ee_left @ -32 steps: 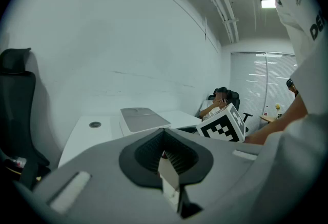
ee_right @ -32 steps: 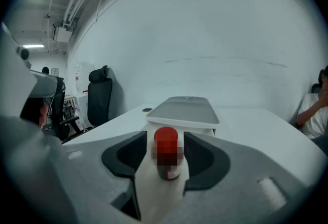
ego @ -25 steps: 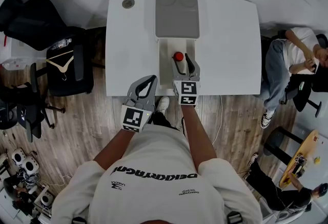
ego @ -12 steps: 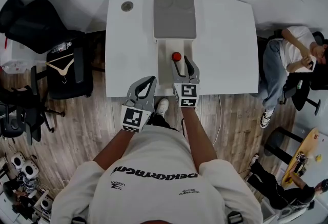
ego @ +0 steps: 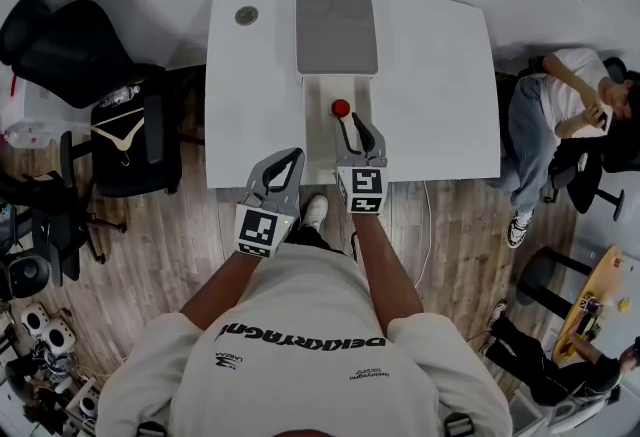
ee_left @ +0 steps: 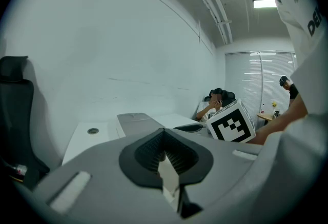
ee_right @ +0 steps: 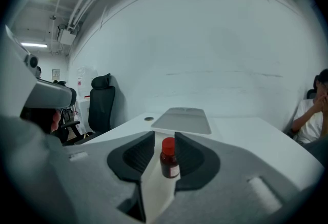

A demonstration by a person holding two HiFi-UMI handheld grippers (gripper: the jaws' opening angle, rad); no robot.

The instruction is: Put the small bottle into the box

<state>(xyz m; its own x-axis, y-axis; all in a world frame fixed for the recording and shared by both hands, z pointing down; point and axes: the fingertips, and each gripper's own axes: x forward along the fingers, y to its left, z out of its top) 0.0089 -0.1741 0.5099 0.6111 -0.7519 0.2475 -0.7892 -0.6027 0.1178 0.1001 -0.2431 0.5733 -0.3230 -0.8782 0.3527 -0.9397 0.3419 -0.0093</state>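
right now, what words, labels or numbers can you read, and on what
"DE", cut off at the edge: shirt, left gripper view.
"DEKK" it seems, rest unsure: chest print, upside down.
Too small to read: shirt logos.
Too blurred: label on the small bottle.
No letters, only square patterns: marker cubes.

Caught only the red cap of the bottle [ego: 341, 108] from above, body hidden beneath it. Could not read its label in the right gripper view. Lost the near end of the box [ego: 318, 115] under the right claw [ego: 352, 120]. Could not tell what the small round thing [ego: 246, 15] on the surface [ego: 440, 75] was. Saw little of the box past the left claw [ee_left: 165, 154] in its own view.
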